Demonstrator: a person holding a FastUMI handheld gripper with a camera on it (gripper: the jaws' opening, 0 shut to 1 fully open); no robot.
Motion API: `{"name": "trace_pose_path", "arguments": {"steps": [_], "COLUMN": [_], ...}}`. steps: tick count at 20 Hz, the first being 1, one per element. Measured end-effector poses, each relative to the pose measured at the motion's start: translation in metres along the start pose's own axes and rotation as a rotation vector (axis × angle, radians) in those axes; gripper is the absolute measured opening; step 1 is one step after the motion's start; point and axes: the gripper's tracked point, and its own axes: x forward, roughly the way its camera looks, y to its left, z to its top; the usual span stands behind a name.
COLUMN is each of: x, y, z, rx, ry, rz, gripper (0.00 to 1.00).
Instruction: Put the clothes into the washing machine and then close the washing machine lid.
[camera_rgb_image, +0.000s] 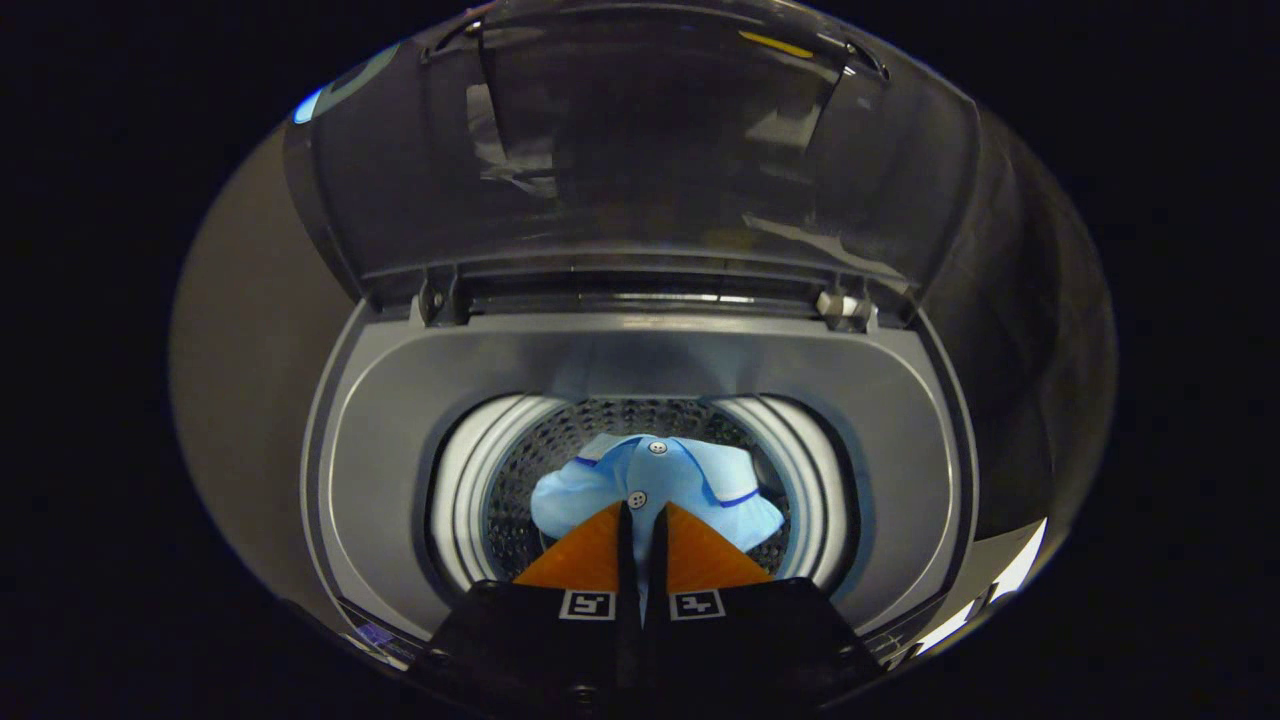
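Note:
A light blue garment (655, 485) with white buttons and dark blue trim hangs in the mouth of the washing machine's perforated drum (540, 460). My gripper (645, 512) points down over the drum, its two fingers nearly together, with a thin strip of the blue cloth pinched between them. The cloth spreads out just beyond the fingertips. The machine's transparent lid (640, 150) stands raised behind the opening, hinged at the back.
A grey top panel (400, 420) rings the drum opening, with white inner rings around the drum. Two lid hinges (845, 305) sit at the back edge. A dark wall lies behind the lid.

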Motion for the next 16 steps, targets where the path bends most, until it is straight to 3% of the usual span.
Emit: {"name": "trace_pose_path", "arguments": {"steps": [10,12,13,14,16], "x": [0.015,0.016,0.015,0.011,0.010], "y": [-0.001,-0.004,-0.001,0.000,-0.003], "z": [-0.013,-0.013,-0.008,-0.002,0.003], "rx": [-0.019,-0.015,0.006,0.027,0.045], "ry": [0.053,0.052,0.029,0.010,0.004], "rz": [0.006,-0.009,0.010,0.016,0.006], "gripper": [0.05,0.11,0.25,0.31,0.73]}}
